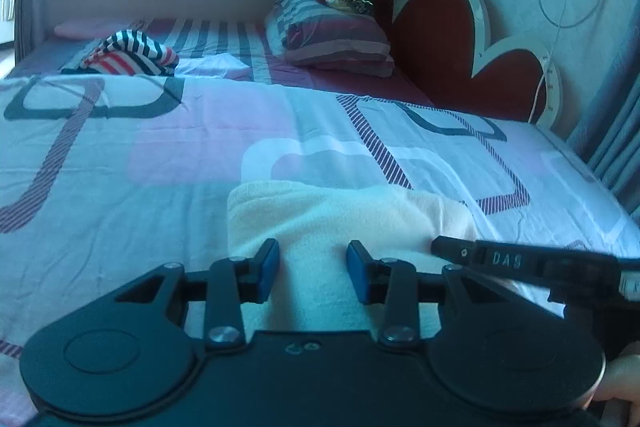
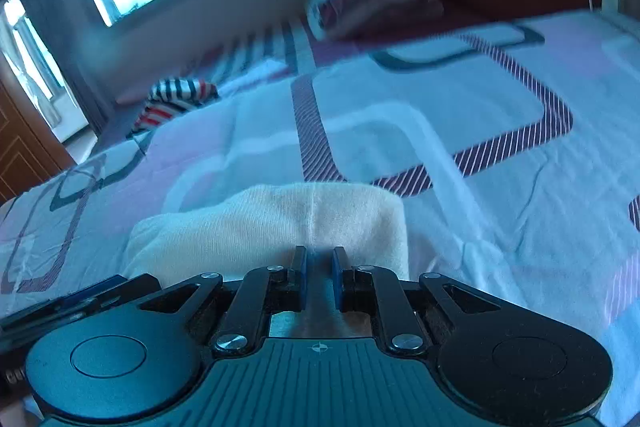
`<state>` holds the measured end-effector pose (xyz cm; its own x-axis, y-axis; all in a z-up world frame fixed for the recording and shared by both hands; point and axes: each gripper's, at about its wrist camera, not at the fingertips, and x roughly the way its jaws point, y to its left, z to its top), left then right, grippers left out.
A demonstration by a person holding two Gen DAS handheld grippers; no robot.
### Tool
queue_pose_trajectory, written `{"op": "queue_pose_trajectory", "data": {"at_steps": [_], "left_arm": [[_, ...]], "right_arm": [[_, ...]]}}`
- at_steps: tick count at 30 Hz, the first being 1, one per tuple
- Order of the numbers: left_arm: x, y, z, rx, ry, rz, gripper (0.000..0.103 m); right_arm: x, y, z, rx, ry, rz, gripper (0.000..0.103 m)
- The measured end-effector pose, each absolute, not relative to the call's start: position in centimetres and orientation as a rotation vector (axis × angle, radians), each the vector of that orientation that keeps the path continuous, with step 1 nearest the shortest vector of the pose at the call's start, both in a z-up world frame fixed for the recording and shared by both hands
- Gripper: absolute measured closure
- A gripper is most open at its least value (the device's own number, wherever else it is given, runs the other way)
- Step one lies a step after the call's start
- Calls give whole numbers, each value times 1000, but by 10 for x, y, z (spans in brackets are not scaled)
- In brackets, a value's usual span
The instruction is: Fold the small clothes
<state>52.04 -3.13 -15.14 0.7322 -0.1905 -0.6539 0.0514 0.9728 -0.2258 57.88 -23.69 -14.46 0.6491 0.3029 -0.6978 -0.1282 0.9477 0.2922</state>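
Lettering "DAS" marks right gripper (image 2: pixel 319 277) pinching cream garment (image 2: pixel 280 227); left gripper (image 1: pixel 313 271) agape.

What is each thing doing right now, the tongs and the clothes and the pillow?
Left tongs: open, over the cream cloth.
Right tongs: nearly shut, pinching the cream cloth.
Cream cloth: folded, lying on the bed.
Striped clothes: crumpled in a heap.
Pillow: lying by the headboard.
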Motion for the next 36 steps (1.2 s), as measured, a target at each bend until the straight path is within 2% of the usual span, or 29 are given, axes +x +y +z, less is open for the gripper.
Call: {"op": "queue_pose_trajectory", "data": {"at_steps": [3,7,10,16,18,19,21,23,25,30,36], "left_arm": [[520,-34,-136,-201,701,-129,66],[539,-40,-141,-222,729,-133,58],[552,-33,-160,-235,789,-116,55],[557,-33,-162,-208,801,-100,46],[557,-34,-160,-198,818,-58,26],[556,-32,-160,-211,826,-46,25],[552,-26,-159,-242,826,-48,25],[544,-25,-155,-231,810,-43,25],[538,-27,-151,-205,803,-46,26],[522,-31,-142,-177,797,-50,26],[502,-31,-144,-211,816,-49,26]], "right_arm": [[582,-234,-133,182,834,256,91],[594,-227,-121,214,788,273,90],[601,-216,-135,170,829,266,89],[598,-220,-149,137,797,262,89],[600,-220,-147,135,813,262,88],[600,-221,-146,137,818,261,88],[597,-224,-141,153,824,264,85],[589,-230,-133,182,810,261,70],[576,-234,-125,186,775,263,64],[542,-236,-113,111,711,281,64],[516,-249,-116,124,729,280,64]]}}
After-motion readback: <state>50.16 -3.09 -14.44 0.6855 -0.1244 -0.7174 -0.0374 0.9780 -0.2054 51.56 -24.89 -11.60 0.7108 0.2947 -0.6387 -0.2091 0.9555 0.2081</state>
